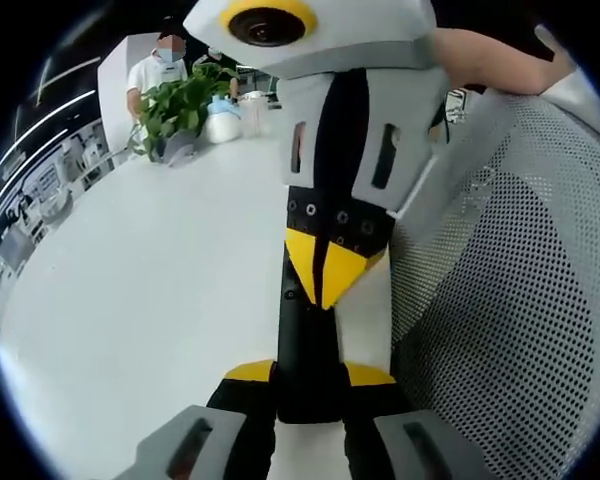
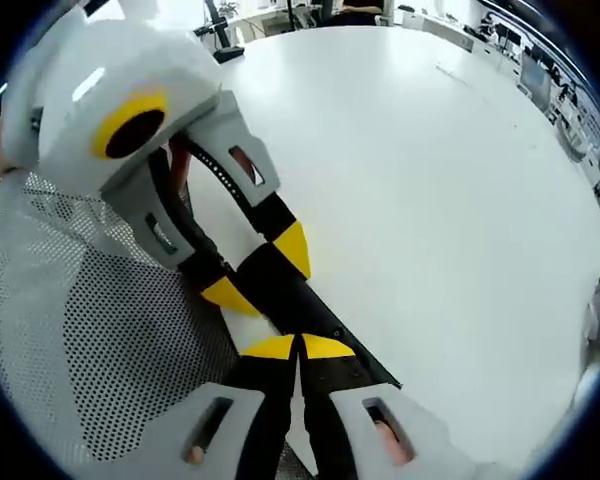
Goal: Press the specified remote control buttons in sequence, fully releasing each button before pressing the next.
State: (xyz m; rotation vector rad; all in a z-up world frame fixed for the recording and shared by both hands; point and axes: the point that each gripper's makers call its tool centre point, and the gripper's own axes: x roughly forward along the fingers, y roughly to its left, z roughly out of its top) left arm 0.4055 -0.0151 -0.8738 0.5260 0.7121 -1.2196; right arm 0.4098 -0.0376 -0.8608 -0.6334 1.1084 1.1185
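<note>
A wide white table [image 1: 130,300] runs from my near edge to the far side of the room. A grey mesh chair back [image 1: 520,280] stands close on the right in the left gripper view. In the right gripper view the same table [image 2: 430,180] spreads off to the right and the mesh chair back [image 2: 80,330] sits on the near left.

My left gripper [image 1: 308,375] is clamped across the near end of the black remote control [image 1: 305,340], one yellow tip on each long edge, holding it just above the table beside the chair. From the right gripper view, the left gripper [image 2: 258,270] comes in from the upper left, its jaws gripping the remote control [image 2: 330,325] from both sides.

My right gripper [image 1: 325,270] reaches in from the far side with its yellow tips pressed together into a single point resting on the remote's upper face. In its own view the right gripper [image 2: 300,347] shows both tips closed against each other and touching the remote; I cannot tell which button lies under them.

At the far end of the table stands a leafy green plant [image 1: 175,105], with a pale jug [image 1: 223,120] just to its right. A person in a white shirt [image 1: 160,70] stands behind them.
</note>
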